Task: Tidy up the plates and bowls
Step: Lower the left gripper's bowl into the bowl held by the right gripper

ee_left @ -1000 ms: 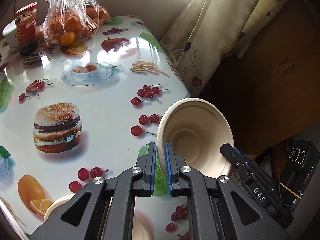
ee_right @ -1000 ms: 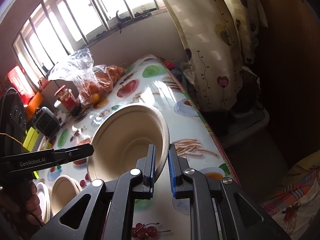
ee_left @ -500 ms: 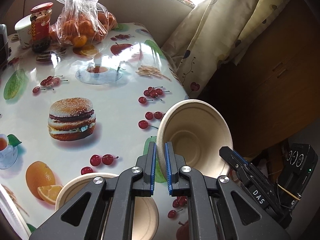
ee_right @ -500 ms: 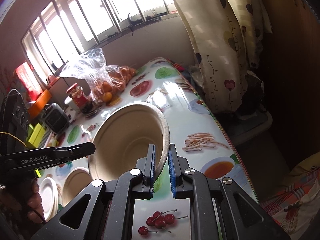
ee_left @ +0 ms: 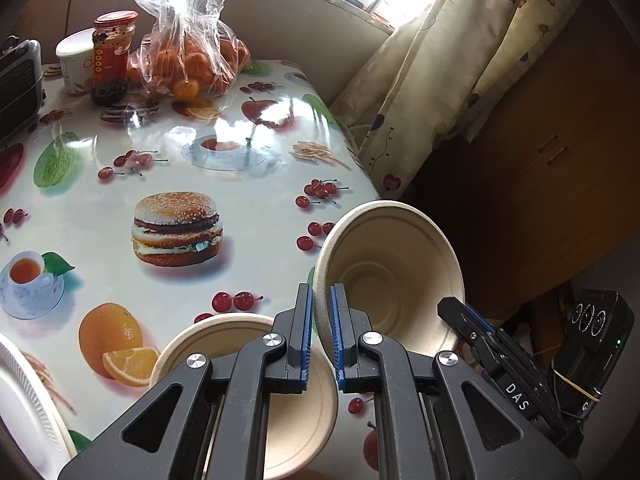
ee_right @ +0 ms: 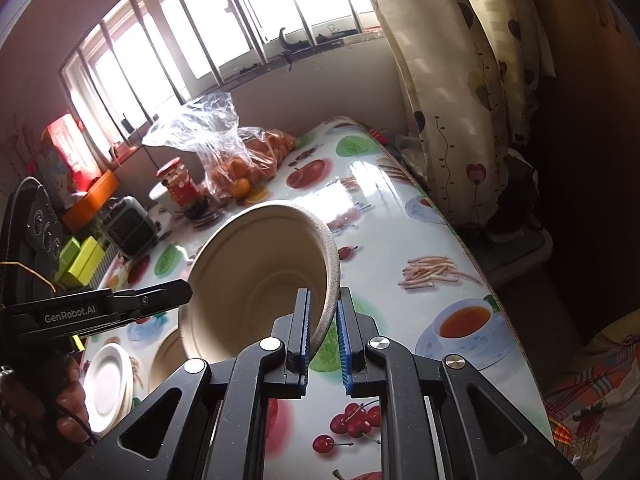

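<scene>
Bowl [ee_left: 394,268], tilted on edge above the tabletop's [ee_left: 248,224] near right corner, is pinched at opposite rims by the left tool [ee_left: 320,334] and right tool [ee_right: 323,330], probably for nesting into the second bowl [ee_left: 288,408] below.

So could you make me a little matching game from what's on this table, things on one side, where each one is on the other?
Things:
1. beige paper bowl
2. second beige bowl
3. bag of oranges
4. white plates

Places:
A. far end of the table, beside a red-lidded jar
B. tilted in the air, rim pinched by the left gripper and the right gripper
C. stacked at the table's near left edge
D. resting on the table just below the left gripper

Pairs: 1-B, 2-D, 3-A, 4-C
</scene>
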A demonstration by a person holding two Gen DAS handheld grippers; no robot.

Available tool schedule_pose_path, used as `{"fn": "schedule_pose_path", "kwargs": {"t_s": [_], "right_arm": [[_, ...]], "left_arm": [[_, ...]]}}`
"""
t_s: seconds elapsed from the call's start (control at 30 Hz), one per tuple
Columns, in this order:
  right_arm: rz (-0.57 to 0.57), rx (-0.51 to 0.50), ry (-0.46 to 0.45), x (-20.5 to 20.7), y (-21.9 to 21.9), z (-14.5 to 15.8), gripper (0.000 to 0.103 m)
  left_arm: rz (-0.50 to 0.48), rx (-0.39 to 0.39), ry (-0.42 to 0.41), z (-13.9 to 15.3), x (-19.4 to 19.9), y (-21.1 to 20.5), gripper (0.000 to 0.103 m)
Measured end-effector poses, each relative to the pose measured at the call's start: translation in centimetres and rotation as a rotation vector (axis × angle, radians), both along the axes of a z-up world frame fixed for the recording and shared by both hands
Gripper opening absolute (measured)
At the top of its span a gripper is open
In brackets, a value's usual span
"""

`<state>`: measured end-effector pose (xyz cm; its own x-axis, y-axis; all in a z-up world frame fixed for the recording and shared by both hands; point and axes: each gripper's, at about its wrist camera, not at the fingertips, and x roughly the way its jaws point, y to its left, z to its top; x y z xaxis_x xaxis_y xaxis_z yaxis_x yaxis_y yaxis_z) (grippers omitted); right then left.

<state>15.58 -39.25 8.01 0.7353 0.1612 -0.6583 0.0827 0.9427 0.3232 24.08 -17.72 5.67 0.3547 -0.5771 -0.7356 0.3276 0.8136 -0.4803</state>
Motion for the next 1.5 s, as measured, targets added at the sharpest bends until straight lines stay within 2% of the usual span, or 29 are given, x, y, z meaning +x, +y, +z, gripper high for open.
{"fn": "schedule_pose_path", "kwargs": {"t_s": [0.97, 1.5], "right_arm": [[0.087, -0.004, 0.007, -1.3, 6.5, 0.0, 0.013], [0.112, 0.012, 0.047, -2.1, 8.6, -1.8, 0.013]], "left_arm": [[0.078, -0.009, -0.013, -0.2, -2.5, 7.0, 0.009], [0.111, -0.008, 0.016, -1.7, -3.7, 9.4, 0.009]]}}
